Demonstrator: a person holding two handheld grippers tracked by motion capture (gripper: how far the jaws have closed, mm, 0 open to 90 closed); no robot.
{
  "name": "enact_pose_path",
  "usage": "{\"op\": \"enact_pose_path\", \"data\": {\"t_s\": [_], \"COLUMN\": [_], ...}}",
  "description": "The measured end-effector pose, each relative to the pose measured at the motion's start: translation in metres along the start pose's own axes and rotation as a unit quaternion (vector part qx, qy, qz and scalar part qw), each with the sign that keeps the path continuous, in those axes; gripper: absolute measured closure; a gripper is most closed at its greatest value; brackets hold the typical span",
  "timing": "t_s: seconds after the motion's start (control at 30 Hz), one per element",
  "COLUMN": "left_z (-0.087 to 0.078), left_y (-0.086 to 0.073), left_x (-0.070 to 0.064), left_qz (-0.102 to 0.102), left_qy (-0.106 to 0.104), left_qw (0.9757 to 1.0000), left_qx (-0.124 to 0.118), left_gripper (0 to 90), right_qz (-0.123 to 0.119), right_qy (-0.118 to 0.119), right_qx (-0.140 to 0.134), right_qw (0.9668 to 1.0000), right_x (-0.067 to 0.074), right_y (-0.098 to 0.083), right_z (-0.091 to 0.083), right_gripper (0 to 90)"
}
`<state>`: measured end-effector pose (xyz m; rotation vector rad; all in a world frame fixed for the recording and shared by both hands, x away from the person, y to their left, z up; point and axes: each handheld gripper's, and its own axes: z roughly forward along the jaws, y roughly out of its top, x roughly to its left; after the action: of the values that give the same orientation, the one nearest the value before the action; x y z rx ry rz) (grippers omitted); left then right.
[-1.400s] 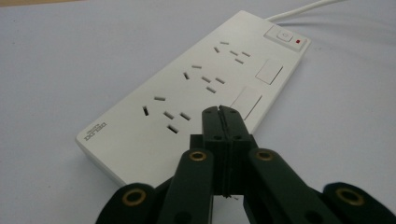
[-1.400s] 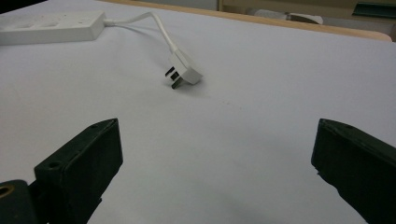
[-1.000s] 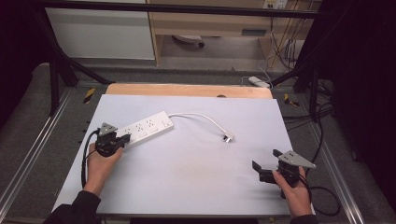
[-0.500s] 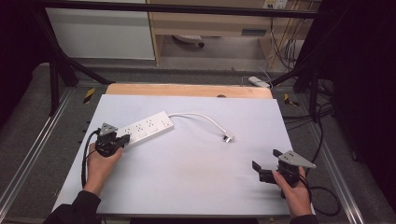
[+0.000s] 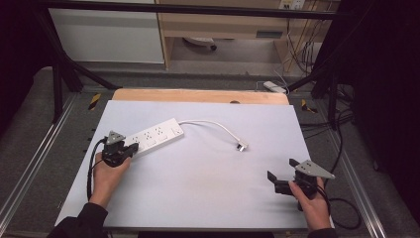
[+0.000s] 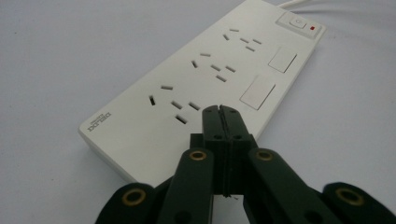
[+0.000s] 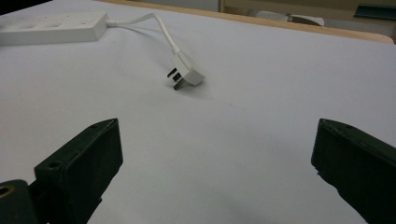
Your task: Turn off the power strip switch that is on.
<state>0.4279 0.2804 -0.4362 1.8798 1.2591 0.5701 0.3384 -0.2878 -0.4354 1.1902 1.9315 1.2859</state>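
A white power strip [image 5: 152,136] lies at the left of the pale table top [image 5: 208,163]; its white cable curves right to a plug [image 5: 241,146] lying loose on the surface. My left gripper [image 5: 130,148] is shut with nothing between its jaws, and its tips rest at the near end of the power strip [image 6: 201,79]. In the left gripper view the tips of that gripper [image 6: 220,112] sit over the strip's top face. My right gripper [image 5: 281,171] stands open near the front right, empty. The plug [image 7: 185,71] lies well ahead of it.
A wooden strip [image 5: 198,95] runs along the table's far edge. Black frame bars and loose cables stand beyond and to the right. A wide bare stretch of table top lies between the two grippers.
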Motion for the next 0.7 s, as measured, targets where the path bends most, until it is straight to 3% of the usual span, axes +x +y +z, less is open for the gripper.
{"op": "enact_pose_path", "data": {"t_s": [0.7], "left_z": [0.0004], "left_y": [-0.0009], "left_x": [0.0018], "left_qz": [-0.003], "left_qy": [-0.005], "left_qw": [1.0000], "left_qx": [-0.004], "left_gripper": [90.0], "right_qz": [-0.003], "right_qy": [0.000], "right_qx": [0.000], "right_qw": [1.0000], "right_x": [0.0002], "right_y": [0.0001], "right_z": [0.0003], "right_gripper": [2.5]}}
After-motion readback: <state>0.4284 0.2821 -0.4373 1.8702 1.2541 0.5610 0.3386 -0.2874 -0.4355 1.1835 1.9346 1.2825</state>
